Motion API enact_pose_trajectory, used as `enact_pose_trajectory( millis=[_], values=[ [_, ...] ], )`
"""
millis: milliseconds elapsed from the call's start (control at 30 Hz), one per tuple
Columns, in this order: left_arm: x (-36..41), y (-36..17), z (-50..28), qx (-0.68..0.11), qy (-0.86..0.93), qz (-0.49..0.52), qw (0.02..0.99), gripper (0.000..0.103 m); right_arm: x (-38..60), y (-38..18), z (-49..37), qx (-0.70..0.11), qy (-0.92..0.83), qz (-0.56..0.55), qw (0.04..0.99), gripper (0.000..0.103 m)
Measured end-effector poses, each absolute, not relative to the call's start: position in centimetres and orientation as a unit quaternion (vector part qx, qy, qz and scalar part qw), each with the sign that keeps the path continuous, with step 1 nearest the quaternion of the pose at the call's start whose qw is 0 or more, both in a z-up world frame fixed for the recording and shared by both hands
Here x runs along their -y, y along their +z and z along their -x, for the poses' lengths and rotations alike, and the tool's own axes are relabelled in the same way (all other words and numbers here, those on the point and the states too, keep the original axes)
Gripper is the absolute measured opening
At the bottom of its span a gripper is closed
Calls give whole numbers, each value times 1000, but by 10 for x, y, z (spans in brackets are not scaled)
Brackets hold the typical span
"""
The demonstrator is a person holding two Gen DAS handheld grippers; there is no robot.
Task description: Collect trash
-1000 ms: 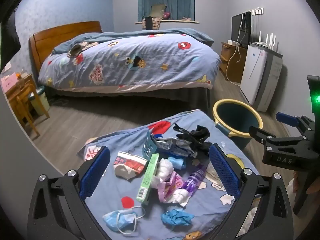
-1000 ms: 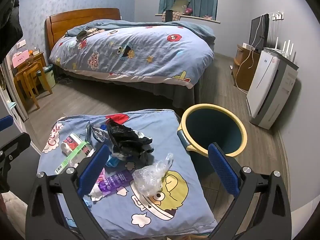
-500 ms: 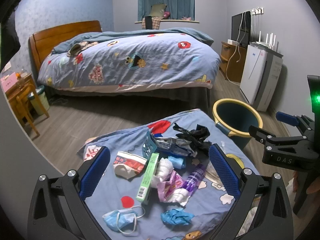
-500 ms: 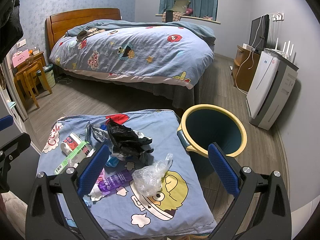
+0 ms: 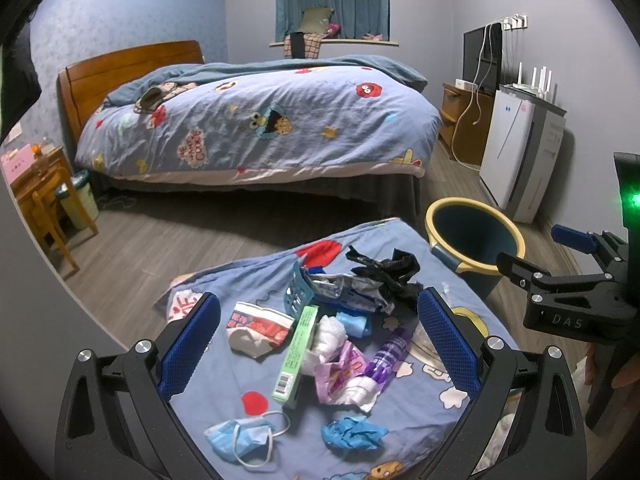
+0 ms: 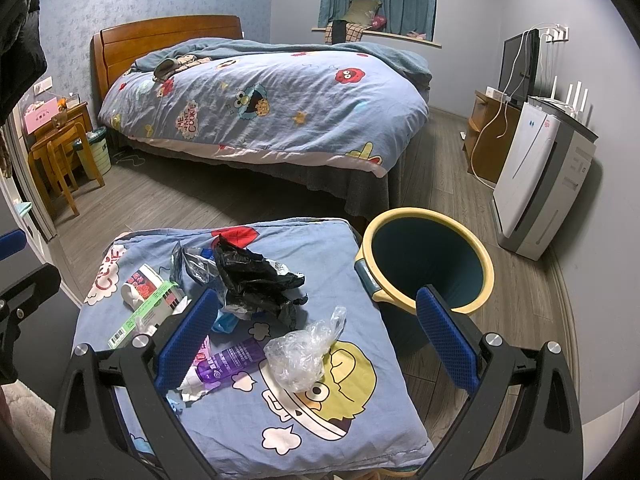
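Trash lies on a blue cartoon-print cloth (image 5: 420, 364) over a low stand: a black plastic bag (image 5: 386, 272), a green box (image 5: 297, 356), a purple tube (image 5: 390, 354), a face mask (image 5: 240, 440), a crumpled blue glove (image 5: 352, 434) and a red-and-white wrapper (image 5: 258, 326). My left gripper (image 5: 318, 342) hovers open above the pile, holding nothing. In the right wrist view a clear plastic bag (image 6: 300, 356) lies near the purple tube (image 6: 224, 364) and black bag (image 6: 256, 280). My right gripper (image 6: 316, 338) stands open over the clear bag. A yellow-rimmed bin (image 6: 430, 264) sits just right of the cloth.
A large bed (image 5: 260, 128) with a matching duvet fills the far side. A white appliance (image 6: 540, 184) and a wooden cabinet (image 6: 488, 140) stand along the right wall. A wooden chair (image 6: 60, 160) and a small bin are at the left. Wood floor separates bed and stand.
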State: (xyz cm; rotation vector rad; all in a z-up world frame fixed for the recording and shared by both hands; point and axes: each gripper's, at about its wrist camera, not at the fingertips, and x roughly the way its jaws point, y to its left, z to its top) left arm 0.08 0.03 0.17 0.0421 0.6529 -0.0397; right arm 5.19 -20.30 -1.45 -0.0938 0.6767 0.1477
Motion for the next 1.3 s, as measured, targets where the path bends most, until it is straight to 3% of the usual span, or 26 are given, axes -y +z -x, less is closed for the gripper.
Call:
enact_pose_trajectory(
  millis=[1300],
  values=[
    [-1, 2, -1, -322, -19, -20, 946, 98, 202, -20, -53, -335, 74, 47, 938, 97]
  ],
)
